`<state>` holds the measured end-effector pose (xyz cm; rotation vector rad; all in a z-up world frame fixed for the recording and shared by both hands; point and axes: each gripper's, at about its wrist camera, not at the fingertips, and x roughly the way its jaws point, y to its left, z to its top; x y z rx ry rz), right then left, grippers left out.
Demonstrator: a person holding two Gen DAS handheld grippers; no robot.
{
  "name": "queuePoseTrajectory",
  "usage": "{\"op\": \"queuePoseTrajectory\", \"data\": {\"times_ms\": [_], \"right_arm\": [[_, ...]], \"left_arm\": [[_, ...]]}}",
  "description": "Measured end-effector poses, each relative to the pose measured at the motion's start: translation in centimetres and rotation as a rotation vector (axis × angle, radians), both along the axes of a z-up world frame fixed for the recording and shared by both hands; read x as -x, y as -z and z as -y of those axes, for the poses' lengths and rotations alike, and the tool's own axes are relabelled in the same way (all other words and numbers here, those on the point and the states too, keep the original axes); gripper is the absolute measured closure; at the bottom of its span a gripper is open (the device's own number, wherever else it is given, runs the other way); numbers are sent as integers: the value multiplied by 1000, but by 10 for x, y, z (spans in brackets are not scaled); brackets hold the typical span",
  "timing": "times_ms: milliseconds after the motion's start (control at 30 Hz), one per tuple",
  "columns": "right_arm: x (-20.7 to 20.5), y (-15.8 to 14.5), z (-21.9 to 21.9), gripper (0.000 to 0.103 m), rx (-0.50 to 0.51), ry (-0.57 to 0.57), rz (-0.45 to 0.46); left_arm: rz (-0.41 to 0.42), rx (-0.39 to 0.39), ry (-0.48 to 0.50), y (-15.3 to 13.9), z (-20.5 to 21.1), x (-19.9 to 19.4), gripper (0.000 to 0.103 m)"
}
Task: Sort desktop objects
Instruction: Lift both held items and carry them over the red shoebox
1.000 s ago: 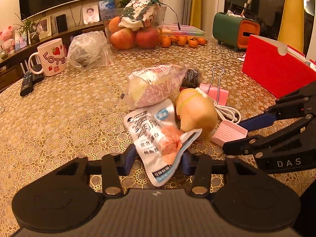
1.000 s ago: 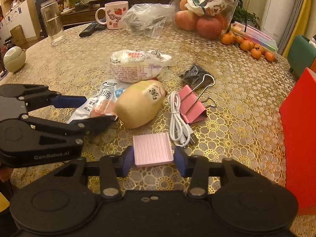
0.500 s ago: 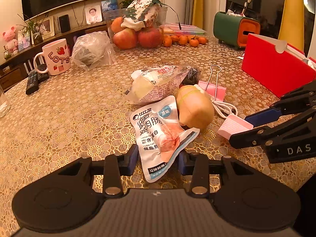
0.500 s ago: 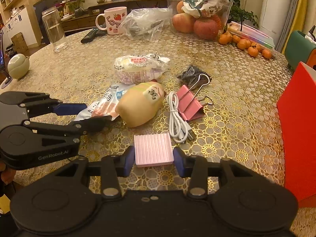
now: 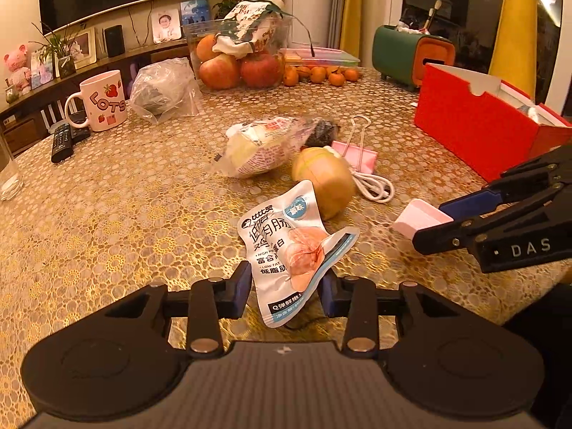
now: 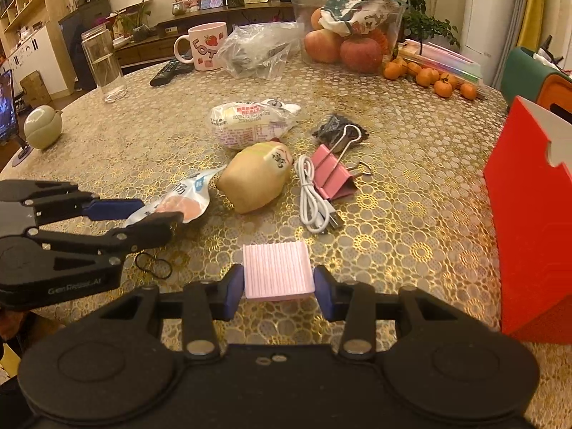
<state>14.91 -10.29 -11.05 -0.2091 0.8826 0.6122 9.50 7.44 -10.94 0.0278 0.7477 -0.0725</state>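
Glossy foil snack pouch (image 5: 286,246) is pinched by the left hand-held gripper (image 5: 284,287), whose jaws have just been closing; the right hand-held gripper (image 6: 279,286) clamps a ribbed pink block (image 6: 277,270) above the lace-patterned counter (image 6: 411,214).

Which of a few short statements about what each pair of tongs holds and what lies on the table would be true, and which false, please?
1. The left tongs grip a snack pouch. True.
2. The right tongs are empty. False: they hold a pink ribbed pad.
3. The pink binder clip lies beside the white cable. True.
4. The red box stands left of the pad. False: it stands on the right.
5. A black hair tie lies on the tablecloth. True.
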Motion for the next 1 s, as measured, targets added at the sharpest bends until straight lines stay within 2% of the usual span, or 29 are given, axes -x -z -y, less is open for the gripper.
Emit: {"op": "queuePoseTrajectory", "data": {"times_ms": [400, 1000], "right_arm": [[17, -20, 25, 61, -28, 26, 33], [30, -69, 95, 61, -61, 100, 112]], "left_arm": [[46, -3, 56, -24, 28, 17, 66], [124, -42, 173, -74, 95, 10, 66]]}}
